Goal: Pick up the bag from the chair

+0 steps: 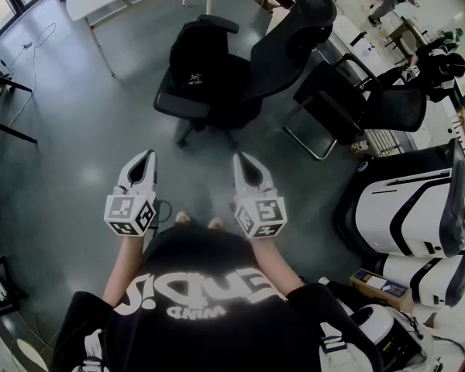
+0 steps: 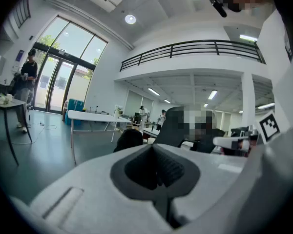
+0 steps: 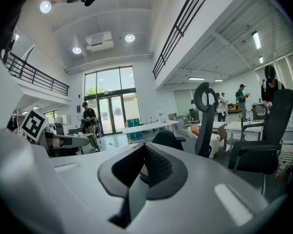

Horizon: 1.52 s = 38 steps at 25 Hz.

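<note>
Head view: your left gripper (image 1: 143, 160) and right gripper (image 1: 242, 163) hover side by side, well short of the black bag (image 1: 198, 56), which sits slumped on the chair (image 1: 283, 49) seat. Left gripper view: jaws pressed together on nothing, the bag ahead. Right gripper view: jaws likewise closed and empty. The bag looks soft and probably fairly heavy, so its top handle or a strap seems your best hold.

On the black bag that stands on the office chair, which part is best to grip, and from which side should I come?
Probably the top of the bag, coming from above on the near, open side. It stands upright on the seat, so its top is free, while the backrest closes the far right side.
</note>
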{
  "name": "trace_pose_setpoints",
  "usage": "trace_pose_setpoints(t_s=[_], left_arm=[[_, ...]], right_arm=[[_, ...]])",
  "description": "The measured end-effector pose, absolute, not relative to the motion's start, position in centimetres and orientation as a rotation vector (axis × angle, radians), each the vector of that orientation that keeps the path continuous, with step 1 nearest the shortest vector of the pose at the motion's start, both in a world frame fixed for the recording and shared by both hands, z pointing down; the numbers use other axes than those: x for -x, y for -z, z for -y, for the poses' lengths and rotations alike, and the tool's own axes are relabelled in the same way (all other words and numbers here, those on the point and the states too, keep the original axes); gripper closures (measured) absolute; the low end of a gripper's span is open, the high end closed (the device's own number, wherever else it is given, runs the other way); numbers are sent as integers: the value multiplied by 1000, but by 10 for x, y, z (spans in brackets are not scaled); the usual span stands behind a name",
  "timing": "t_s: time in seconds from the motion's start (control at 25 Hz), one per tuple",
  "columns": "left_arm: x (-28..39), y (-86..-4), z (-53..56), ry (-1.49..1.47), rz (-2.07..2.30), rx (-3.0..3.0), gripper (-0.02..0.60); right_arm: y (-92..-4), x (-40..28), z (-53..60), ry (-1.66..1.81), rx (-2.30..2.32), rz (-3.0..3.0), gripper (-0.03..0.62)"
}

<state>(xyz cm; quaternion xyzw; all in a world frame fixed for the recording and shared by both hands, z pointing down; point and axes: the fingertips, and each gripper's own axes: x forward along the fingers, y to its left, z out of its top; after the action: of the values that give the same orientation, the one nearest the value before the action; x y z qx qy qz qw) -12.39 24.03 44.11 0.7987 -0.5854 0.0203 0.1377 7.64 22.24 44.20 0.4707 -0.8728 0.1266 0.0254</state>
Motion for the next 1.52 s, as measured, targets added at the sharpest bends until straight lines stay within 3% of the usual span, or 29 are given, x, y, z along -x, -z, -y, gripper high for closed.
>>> trace_pose_setpoints(t_s=[1.0, 1.52], left_arm=[[165, -462, -214, -67, 1548, -2374, 583], [160, -473, -137, -79, 1518, -2407, 583]], right_arm=[[-460, -36, -224, -402, -1584, 2607, 592], [-469, -31, -152, -398, -1603, 2619, 592]])
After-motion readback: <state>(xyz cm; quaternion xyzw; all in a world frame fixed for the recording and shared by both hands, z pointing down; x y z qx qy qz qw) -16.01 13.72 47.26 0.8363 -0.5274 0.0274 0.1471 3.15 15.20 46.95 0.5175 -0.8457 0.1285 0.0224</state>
